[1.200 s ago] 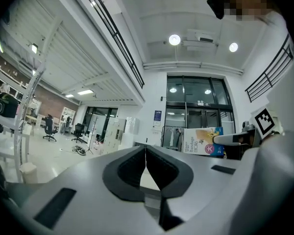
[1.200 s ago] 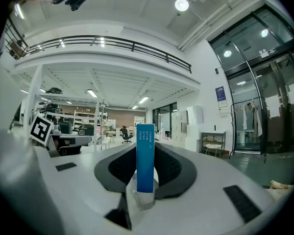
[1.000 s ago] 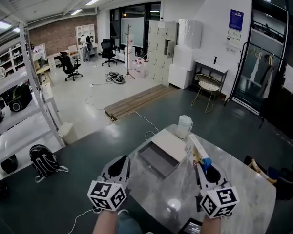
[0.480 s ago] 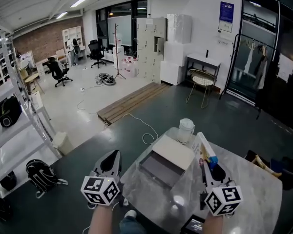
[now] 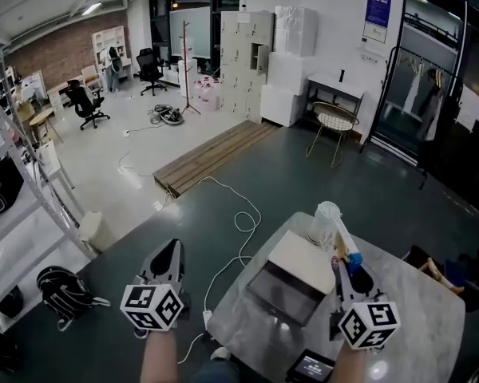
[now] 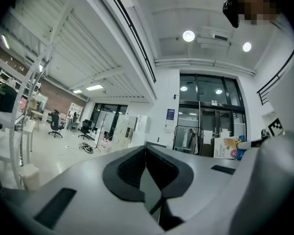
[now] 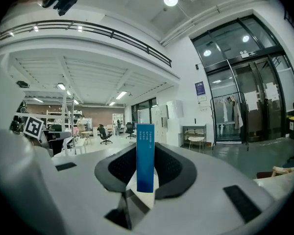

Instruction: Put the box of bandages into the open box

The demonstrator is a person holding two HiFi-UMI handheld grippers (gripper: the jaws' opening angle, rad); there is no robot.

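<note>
My right gripper is shut on the box of bandages, a thin blue and white carton that sticks up beyond the jaws over the table's far side. In the right gripper view the box's blue edge stands upright between the pads of that gripper. The open box, a grey tray with a white lid behind it, lies on the marble table left of the carton. My left gripper hangs shut and empty over the floor, left of the table. Its jaws meet with nothing between them.
A clear plastic jug stands at the table's far edge, just behind the carton. A dark screen device lies at the near edge of the marble table. A white cable trails on the floor beside it.
The left gripper has drifted left, away from the table. The right gripper keeps its hold on the carton, which now sits nearer the jug. The head view has shifted.
</note>
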